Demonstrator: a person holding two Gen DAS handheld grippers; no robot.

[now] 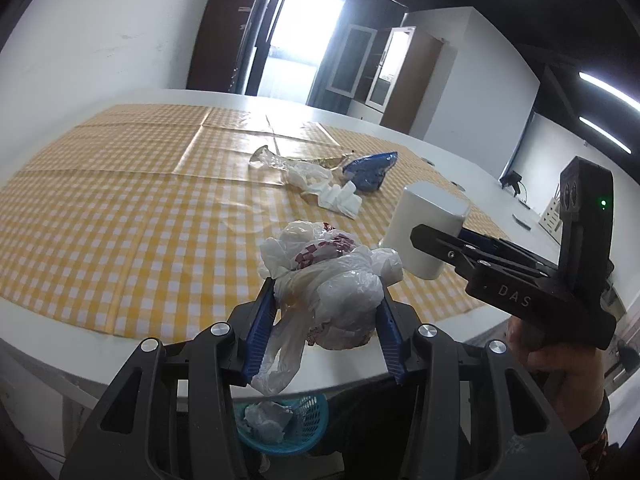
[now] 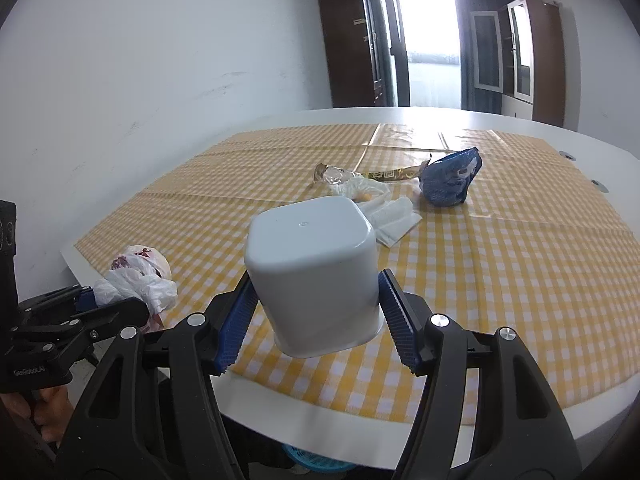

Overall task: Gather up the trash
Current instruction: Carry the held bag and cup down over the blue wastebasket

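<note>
Left wrist view first: the left tongs [image 1: 327, 312] are clamped on a crumpled bag [image 1: 332, 280], white plastic with some red print, held just past the near edge of the tabletop [image 1: 80, 344]. Right below, under that edge, sits a blue basket [image 1: 308, 420] that already has a white wad [image 1: 266, 420] in it, so I'd say at least one piece is done and this bag looks about ready to drop. Off to the right, the right tongs [image 1: 418, 236] have a white tub [image 1: 426, 232]. Still out toward the middle of the checked cloth [image 1: 120, 208]: a blue wrapper [image 1: 372, 170], some tissue [image 1: 340, 196] and a clear wrapper [image 1: 266, 158].

Right wrist view: the right tongs [image 2: 316, 304] are closed on the tub [image 2: 316, 272], which is upside down and over the near edge. The left tongs [image 2: 120, 300] show at the left with the bag [image 2: 138, 276]. The blue wrapper [image 2: 450, 180], tissue [image 2: 396, 216] and a gold-printed strip [image 2: 394, 176] are all still lying near mid-tabletop, close together. So roughly halfway, I'd guess.

Surface is a white tabletop with a glossy yellow-check cloth, creased. Room has white walls, dark cabinets [image 2: 352, 40] and a bright balcony door [image 2: 430, 40] at the far end.
</note>
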